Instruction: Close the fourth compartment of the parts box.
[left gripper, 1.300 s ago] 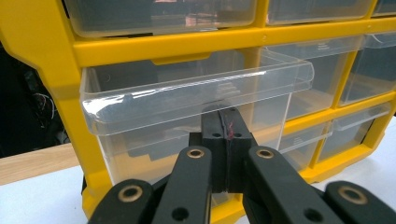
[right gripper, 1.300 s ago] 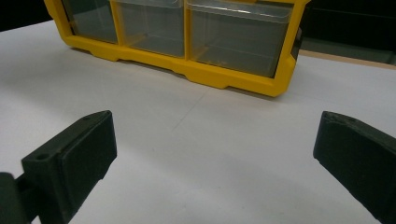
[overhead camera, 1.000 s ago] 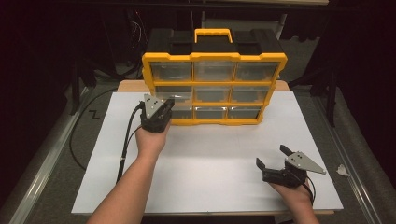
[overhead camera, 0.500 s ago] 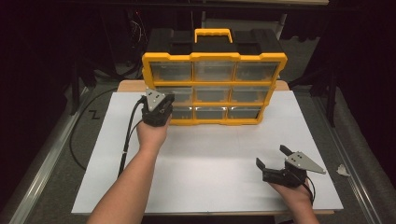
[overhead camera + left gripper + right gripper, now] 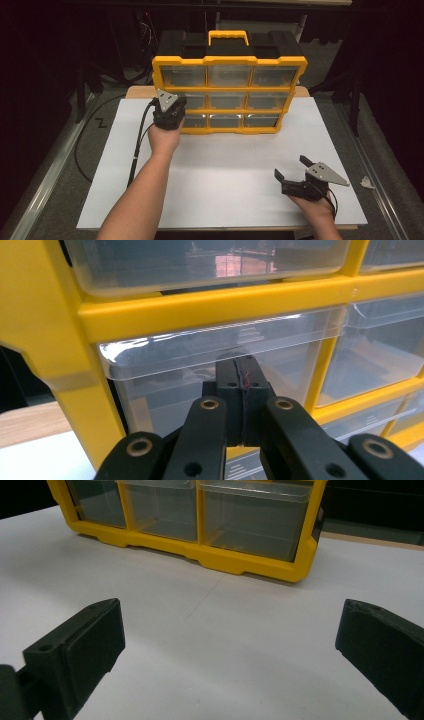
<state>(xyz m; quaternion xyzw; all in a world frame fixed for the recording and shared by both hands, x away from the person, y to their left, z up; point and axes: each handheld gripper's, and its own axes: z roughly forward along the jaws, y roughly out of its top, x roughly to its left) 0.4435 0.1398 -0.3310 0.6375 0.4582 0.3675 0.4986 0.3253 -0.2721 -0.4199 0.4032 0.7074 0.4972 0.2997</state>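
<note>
A: Where does the organiser stand?

B: The yellow drawer organiser (image 5: 229, 95) stands upright at the far middle of the white surface (image 5: 225, 170), black top and yellow handle (image 5: 228, 36) up, three rows of three clear drawers facing the person.

A: And the left claw?

B: The left claw (image 5: 172, 111) is at the organiser's left column, level with the middle and bottom rows. In the left gripper view its jaws are pressed together with no gap between the pads, tips right at the front of a clear drawer (image 5: 220, 370). Whether the tips touch the drawer face or pinch its lip, the observer cannot tell. The cable (image 5: 140, 135) trails back along the left forearm (image 5: 145, 195).

A: The right claw?

B: The right claw (image 5: 292, 171) rests low at the near right of the surface, well apart from the organiser. Its jaws are spread wide with nothing between them; the right gripper view shows bare white surface in the gap and the organiser's bottom row beyond.

A: Anything else noted?

B: A small white scrap (image 5: 367, 182) lies off the surface's right edge, on the grey floor.
</note>
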